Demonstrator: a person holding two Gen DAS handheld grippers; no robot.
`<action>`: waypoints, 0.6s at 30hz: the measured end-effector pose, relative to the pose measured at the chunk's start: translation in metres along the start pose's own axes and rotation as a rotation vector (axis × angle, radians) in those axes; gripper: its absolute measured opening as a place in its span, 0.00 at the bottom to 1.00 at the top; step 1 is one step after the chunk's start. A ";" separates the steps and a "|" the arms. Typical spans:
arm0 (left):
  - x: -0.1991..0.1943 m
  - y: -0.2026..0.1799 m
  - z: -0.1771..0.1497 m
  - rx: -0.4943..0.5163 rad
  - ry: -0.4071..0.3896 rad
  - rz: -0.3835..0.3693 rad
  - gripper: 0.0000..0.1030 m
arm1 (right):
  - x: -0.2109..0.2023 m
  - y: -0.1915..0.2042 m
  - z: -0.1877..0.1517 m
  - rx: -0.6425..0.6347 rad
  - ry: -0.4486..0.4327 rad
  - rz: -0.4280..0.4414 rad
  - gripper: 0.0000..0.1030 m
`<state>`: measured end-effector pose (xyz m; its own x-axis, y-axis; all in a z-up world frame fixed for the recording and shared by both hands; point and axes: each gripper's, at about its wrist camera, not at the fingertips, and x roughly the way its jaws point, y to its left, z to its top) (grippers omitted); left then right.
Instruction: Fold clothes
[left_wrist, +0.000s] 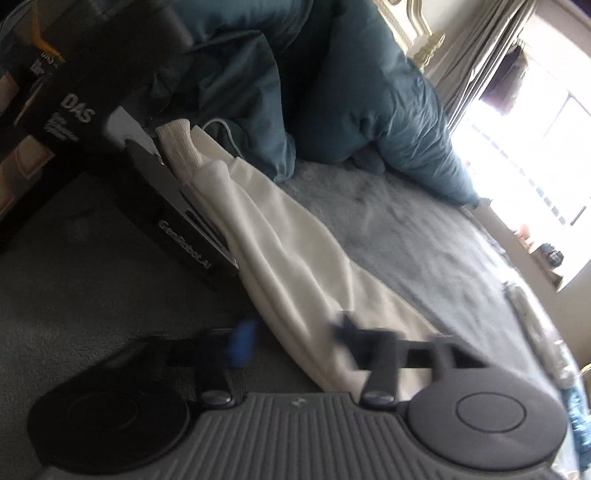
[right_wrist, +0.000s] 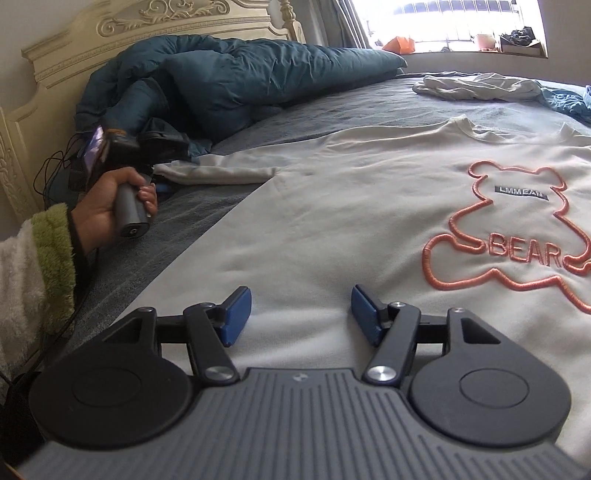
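Across the grey bed (right_wrist: 369, 107) a white sweatshirt (right_wrist: 332, 221) lies face up and flat, its orange bear outline to the right and its left sleeve (left_wrist: 280, 251) stretched out to the left, towards a teal duvet (right_wrist: 240, 74) heaped by the headboard (right_wrist: 147, 22). The step in hand looks like the first fold, bringing that sleeve in over the body. The left gripper (left_wrist: 295, 339) sits at the sleeve's near edge, one blue pad over the blanket and the other finger over the cloth. That view is smeared, so I cannot tell whether the fingers are pinching the sleeve or only straddling it. The right gripper (right_wrist: 301, 314) hovers low over the near part of the body with its fingers spread and nothing caught between them. The next move probably calls for a sure pinch on the sleeve, then a lift and a carry to the right so it lands across the chest without dragging the body out of square. The right gripper is well placed to press the fabric down meanwhile. Only the left wrist view shows the ribbed cuff, lying far along the sleeve against a black case (left_wrist: 177, 221). Only the right wrist view shows the whole garment, the person's hand (right_wrist: 107, 206) on the left handle, and more crumpled clothes (right_wrist: 476, 86) far off under the window.
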<state>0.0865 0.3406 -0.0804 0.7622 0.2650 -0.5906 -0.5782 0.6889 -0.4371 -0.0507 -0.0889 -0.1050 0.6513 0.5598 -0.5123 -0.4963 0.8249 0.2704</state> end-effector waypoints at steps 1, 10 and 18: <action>-0.003 -0.007 -0.001 0.032 -0.017 -0.003 0.11 | 0.000 -0.001 0.000 0.002 -0.001 0.003 0.59; -0.116 -0.102 -0.059 0.725 -0.241 -0.352 0.09 | -0.001 -0.010 -0.001 0.060 -0.020 0.049 0.61; -0.193 -0.113 -0.156 1.046 -0.135 -0.518 0.50 | -0.004 -0.033 -0.003 0.203 -0.056 0.133 0.61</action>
<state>-0.0408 0.1060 -0.0226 0.8971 -0.1839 -0.4018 0.2830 0.9374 0.2028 -0.0387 -0.1191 -0.1140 0.6217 0.6634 -0.4164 -0.4582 0.7392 0.4936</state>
